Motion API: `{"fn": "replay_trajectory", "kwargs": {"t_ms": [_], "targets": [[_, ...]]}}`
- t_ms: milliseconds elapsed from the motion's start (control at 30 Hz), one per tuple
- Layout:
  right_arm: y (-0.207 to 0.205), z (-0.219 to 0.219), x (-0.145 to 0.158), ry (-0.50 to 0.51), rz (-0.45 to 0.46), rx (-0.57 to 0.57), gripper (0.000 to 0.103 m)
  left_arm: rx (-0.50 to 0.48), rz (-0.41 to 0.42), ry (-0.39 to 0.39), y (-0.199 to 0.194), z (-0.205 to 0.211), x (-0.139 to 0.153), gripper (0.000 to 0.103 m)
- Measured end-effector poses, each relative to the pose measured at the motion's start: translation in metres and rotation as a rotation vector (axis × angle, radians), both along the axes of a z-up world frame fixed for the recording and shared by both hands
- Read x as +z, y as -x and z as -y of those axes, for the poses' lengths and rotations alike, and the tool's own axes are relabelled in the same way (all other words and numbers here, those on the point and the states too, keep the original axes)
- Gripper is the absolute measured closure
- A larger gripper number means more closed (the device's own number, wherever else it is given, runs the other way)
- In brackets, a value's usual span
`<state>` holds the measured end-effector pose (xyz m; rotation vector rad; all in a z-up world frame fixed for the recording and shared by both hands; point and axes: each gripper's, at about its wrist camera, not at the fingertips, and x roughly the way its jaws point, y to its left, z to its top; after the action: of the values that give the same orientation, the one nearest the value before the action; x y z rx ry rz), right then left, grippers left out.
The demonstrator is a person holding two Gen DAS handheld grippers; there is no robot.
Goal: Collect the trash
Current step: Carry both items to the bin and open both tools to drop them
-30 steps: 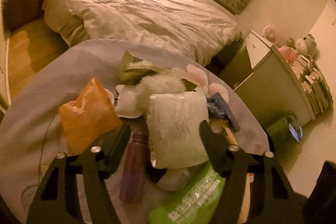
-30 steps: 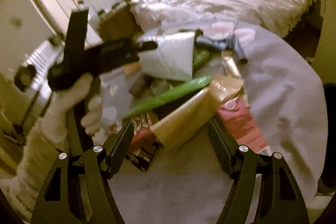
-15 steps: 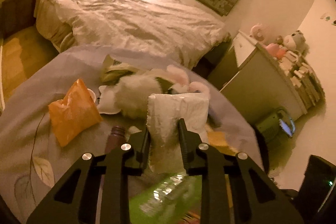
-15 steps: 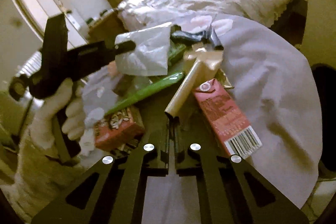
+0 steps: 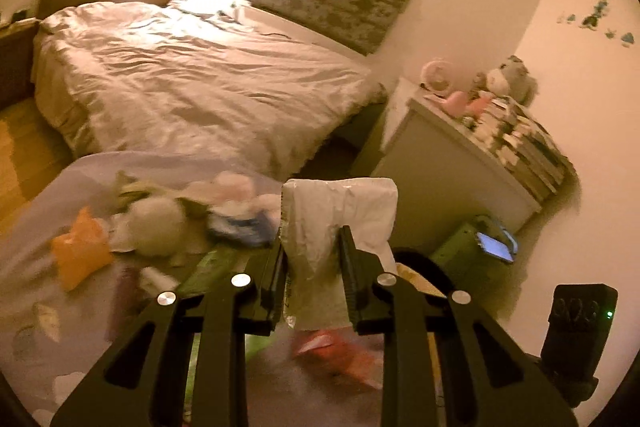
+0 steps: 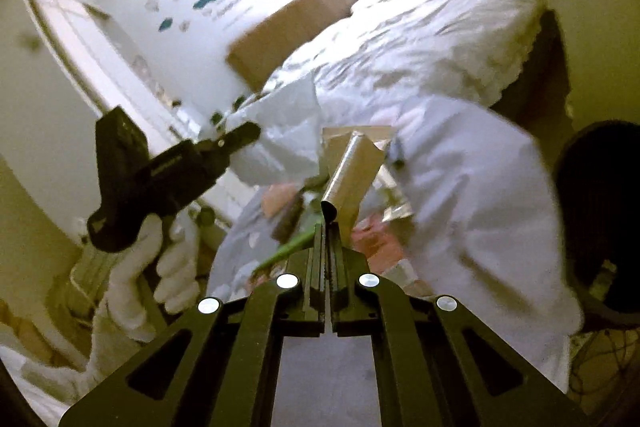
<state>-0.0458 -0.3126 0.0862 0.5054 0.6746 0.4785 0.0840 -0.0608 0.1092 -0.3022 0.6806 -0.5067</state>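
In the left wrist view, the left tongs (image 5: 311, 269) are closed on a crumpled white plastic packet (image 5: 336, 227), which stands upright between the two fingers and rises above their tips. Under the tongs, at 6 o'clock, a red carton (image 5: 340, 351) lies blurred on the surface covered with a pale lilac cloth (image 5: 40, 307). At 9 o'clock on this cloth lies an orange plastic bag (image 5: 80, 257), and beside it, toward the centre, a white fluffy thing (image 5: 154, 223) among other small trash that is too blurred to name. At 3 o'clock a round black bin (image 5: 424, 267) shows its rim just behind the right finger. Further, at 11 o'clock, is a bed with a wrinkled pale cover (image 5: 192, 87), and at 2 o'clock a grey cabinet with soft toys and books on top (image 5: 452, 163).

In the right wrist view, the right tongs (image 6: 328, 239) are pressed together on the lower end of a tan flattened paper wrapper (image 6: 352, 171), which points up toward 12 o'clock. At 9 o'clock a white-gloved hand (image 6: 160, 275) holds the left gripper with the white packet (image 6: 276, 139) in its tip. Below the wrapper, a green strip (image 6: 288, 251) lies on the lilac cloth. At 3 o'clock is the dark bin (image 6: 600, 219).
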Motion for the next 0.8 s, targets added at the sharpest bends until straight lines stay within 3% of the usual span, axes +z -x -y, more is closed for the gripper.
{"fn": "replay_trajectory", "kwargs": {"t_ms": [300, 467, 600, 800], "targets": [[0.028, 0.118, -0.012, -0.086, -0.028, -0.284, 0.100, -0.175, -0.029, 0.017, -0.010, 0.106, -0.005, 0.079], [0.036, 0.175, -0.038, -0.126, -0.080, -0.438, 0.100, -0.272, -0.056, -0.034, -0.015, 0.172, -0.023, 0.079], [0.039, 0.204, -0.057, -0.147, -0.113, -0.505, 0.100, -0.337, -0.073, -0.087, -0.017, 0.218, -0.041, 0.079], [0.031, 0.218, -0.082, -0.161, -0.155, -0.544, 0.100, -0.377, -0.112, -0.140, -0.023, 0.254, -0.065, 0.078]]}}
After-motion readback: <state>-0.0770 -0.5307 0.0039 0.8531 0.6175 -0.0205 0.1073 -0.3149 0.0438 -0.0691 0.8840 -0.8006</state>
